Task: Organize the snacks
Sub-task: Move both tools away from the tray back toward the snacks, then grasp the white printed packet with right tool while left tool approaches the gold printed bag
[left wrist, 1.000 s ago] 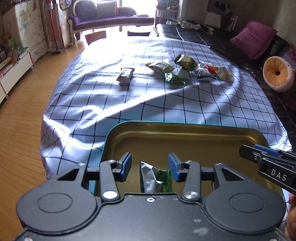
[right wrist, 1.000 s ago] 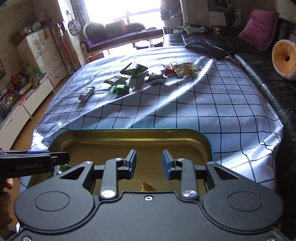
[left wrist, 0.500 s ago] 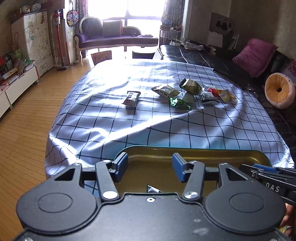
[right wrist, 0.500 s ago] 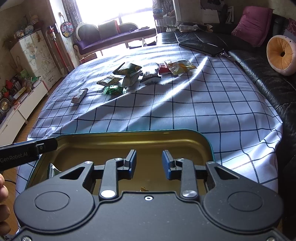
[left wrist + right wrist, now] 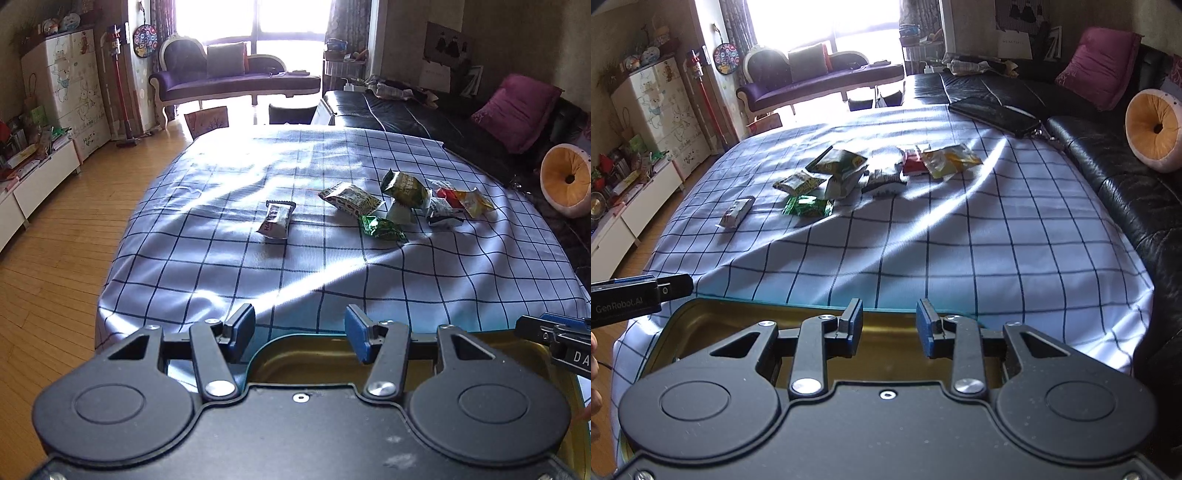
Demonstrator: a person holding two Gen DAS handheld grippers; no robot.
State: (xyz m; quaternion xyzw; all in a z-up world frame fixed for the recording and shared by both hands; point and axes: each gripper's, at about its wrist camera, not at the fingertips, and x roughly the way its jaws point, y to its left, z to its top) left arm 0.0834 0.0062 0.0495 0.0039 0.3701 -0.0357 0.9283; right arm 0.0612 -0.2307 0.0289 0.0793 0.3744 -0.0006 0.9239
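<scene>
Snacks (image 5: pixel 402 201) on checked cloth (image 5: pixel 960 236), phone (image 5: pixel 995 115) only in right view, left gripper (image 5: pixel 300 334) spread, right gripper (image 5: pixel 889 326) opening, both empty

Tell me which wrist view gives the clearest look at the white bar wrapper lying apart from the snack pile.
The left wrist view: the white bar wrapper lies near centre frame, face up, its print partly legible. In the right wrist view the same wrapper sits off to the left, smaller and seen at a slant, with its print unreadable.
</scene>
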